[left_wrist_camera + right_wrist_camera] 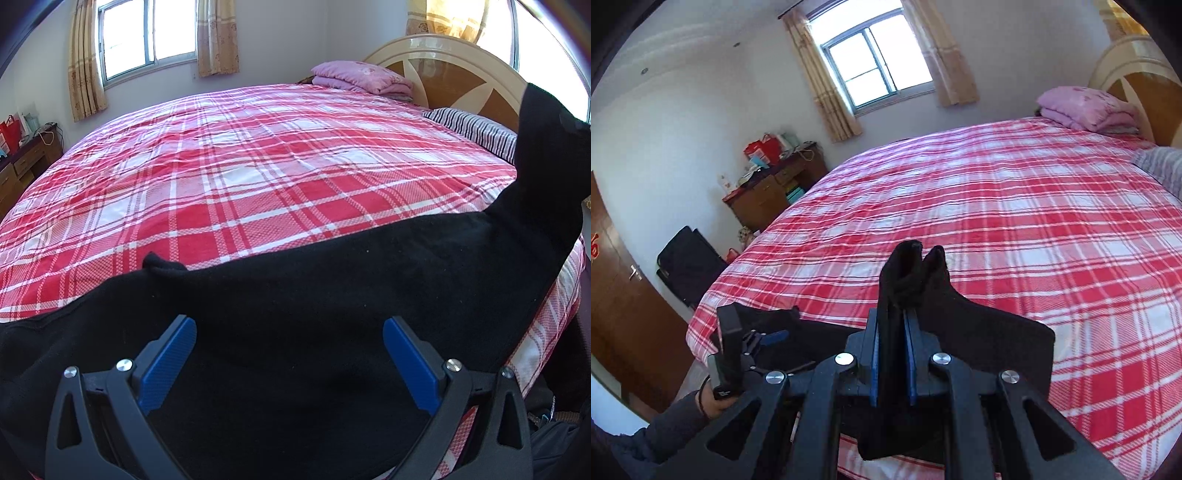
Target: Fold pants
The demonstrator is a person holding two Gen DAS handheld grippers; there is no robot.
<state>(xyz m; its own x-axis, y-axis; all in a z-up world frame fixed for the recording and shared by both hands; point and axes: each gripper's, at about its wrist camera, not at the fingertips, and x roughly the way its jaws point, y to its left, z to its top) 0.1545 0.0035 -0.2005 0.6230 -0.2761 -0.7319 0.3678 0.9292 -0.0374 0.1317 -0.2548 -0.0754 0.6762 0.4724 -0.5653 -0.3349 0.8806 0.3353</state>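
Note:
Black pants [314, 295] lie along the near edge of the bed with the red plaid sheet [240, 166]. Their right end rises off the bed toward the upper right [543, 155]. My left gripper [290, 325] hovers just over the pants, open, its blue pads [170, 365] wide apart with nothing pinched. In the right wrist view, my right gripper [894, 317] is shut on a bunched end of the pants [912, 269], which sticks up past the fingertips. The rest of the pants [997, 332] hangs back to the sheet. A hand [713, 402] holds the left gripper at the lower left.
A folded pink blanket [362, 75] and a striped pillow [476, 129] sit by the headboard [454, 70]. A cluttered wooden desk [775, 192], a black bag [689, 262] and a brown door [613, 295] stand beyond the bed's left side.

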